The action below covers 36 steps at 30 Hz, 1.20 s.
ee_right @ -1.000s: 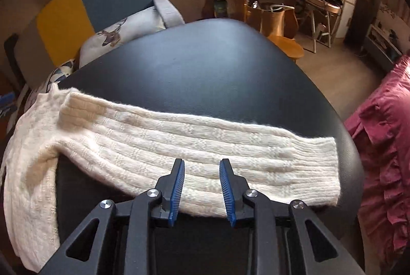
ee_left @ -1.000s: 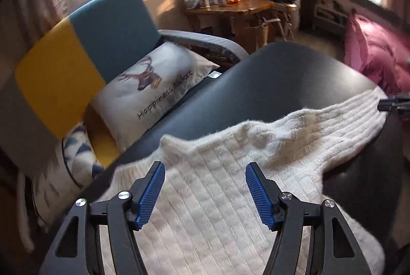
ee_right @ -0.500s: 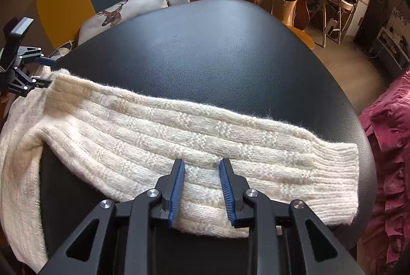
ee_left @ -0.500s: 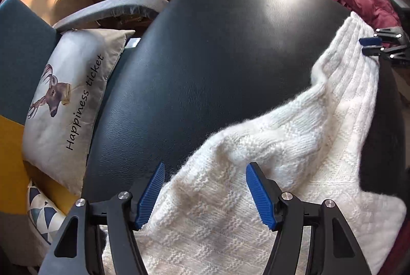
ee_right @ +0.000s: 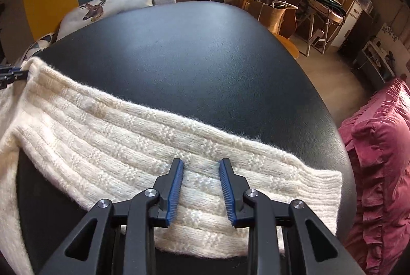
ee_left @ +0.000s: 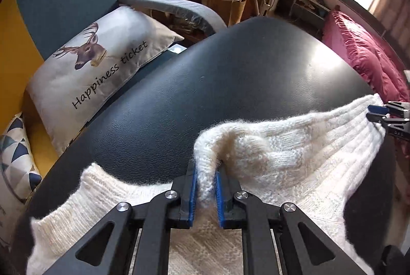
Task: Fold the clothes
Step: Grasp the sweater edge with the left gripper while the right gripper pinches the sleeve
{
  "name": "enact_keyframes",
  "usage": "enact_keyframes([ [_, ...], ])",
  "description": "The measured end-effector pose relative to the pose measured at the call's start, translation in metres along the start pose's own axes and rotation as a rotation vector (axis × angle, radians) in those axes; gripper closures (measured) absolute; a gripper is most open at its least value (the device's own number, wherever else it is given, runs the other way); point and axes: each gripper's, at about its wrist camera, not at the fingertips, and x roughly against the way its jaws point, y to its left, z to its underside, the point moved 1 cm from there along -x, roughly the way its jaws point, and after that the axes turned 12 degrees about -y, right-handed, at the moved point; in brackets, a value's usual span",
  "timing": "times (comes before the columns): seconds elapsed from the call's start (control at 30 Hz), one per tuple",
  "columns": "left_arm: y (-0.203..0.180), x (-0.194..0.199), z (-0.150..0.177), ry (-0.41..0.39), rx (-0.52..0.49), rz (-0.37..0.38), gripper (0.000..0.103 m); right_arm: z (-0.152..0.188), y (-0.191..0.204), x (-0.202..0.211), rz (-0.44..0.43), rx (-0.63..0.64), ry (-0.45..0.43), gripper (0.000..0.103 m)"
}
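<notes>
The white knitted sweater (ee_left: 294,157) lies on a black leather-like table (ee_left: 230,75), spread across the side of the table that is nearest to both grippers. The left gripper (ee_left: 205,188) is clamped on the sweater: its two blue pads are pressed together on a raised ridge of the knit, at the shoulder where the sleeve begins. In front of this gripper the pinched fabric stands up in a small hump, and to the right of it the sleeve (ee_right: 179,154) runs away toward the right gripper (ee_right: 201,188).

In the right wrist view the sleeve lies flat and stretched out across the table, with its ribbed cuff to the right of the gripper. The right gripper has its fingers apart, one on each side of a strip of the sleeve, over the sleeve near its closer edge. Whether the pads touch the wool, the view does not show clearly.

Beyond the table, to the left of the left gripper, a cushion with a deer picture (ee_left: 102,62) rests on a blue and yellow armchair (ee_left: 59,1). To the far right there is a dark pink bedcover (ee_right: 379,147).
</notes>
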Motion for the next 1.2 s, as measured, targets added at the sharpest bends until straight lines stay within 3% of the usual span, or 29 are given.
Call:
enact_keyframes([
  [0.2, -0.013, -0.008, 0.006, -0.018, -0.004, -0.111, 0.083, -0.019, 0.009, -0.017, 0.116, 0.041, -0.007, 0.075],
  [0.4, -0.012, 0.039, 0.003, -0.106, 0.062, -0.142, 0.083, -0.026, 0.002, -0.007, 0.091, -0.053, -0.014, 0.073],
  [0.47, -0.014, 0.068, 0.010, -0.150, 0.097, -0.153, 0.081, -0.032, 0.008, 0.026, -0.105, -0.173, -0.139, 0.072],
  [0.5, -0.016, 0.081, 0.015, -0.168, 0.110, -0.142, 0.076, -0.031, 0.012, 0.039, -0.286, -0.278, -0.174, 0.070],
  [0.57, -0.017, 0.102, 0.032, -0.194, 0.125, -0.143, 0.068, -0.023, 0.035, 0.041, -0.683, -0.453, -0.083, 0.066],
  [0.7, -0.030, 0.127, 0.081, -0.167, 0.142, -0.165, 0.068, 0.000, 0.111, 0.036, -0.845, -0.376, 0.091, 0.066],
  [0.83, -0.039, 0.133, 0.116, -0.128, 0.139, -0.181, 0.068, 0.029, 0.163, 0.029, -0.756, -0.260, 0.183, 0.066],
  [0.93, -0.038, 0.131, 0.128, -0.121, 0.160, -0.191, 0.068, 0.037, 0.175, 0.031, -0.701, -0.199, 0.136, 0.066],
  [0.97, -0.038, 0.130, 0.128, -0.124, 0.175, -0.188, 0.067, 0.038, 0.178, 0.033, -0.680, -0.182, 0.126, 0.069],
  [1.0, -0.038, 0.130, 0.126, -0.132, 0.191, -0.177, 0.068, 0.038, 0.182, 0.036, -0.676, -0.163, 0.127, 0.086],
  [1.03, -0.039, 0.130, 0.125, -0.144, 0.204, -0.169, 0.068, 0.040, 0.187, 0.044, -0.676, -0.127, 0.120, 0.094],
  [1.17, -0.055, 0.123, 0.117, -0.165, 0.181, -0.135, 0.064, 0.052, 0.198, 0.080, -0.673, 0.020, 0.090, 0.097],
  [1.2, -0.060, 0.116, 0.117, -0.144, 0.161, -0.132, 0.056, 0.059, 0.194, 0.079, -0.637, 0.038, 0.095, 0.097],
])
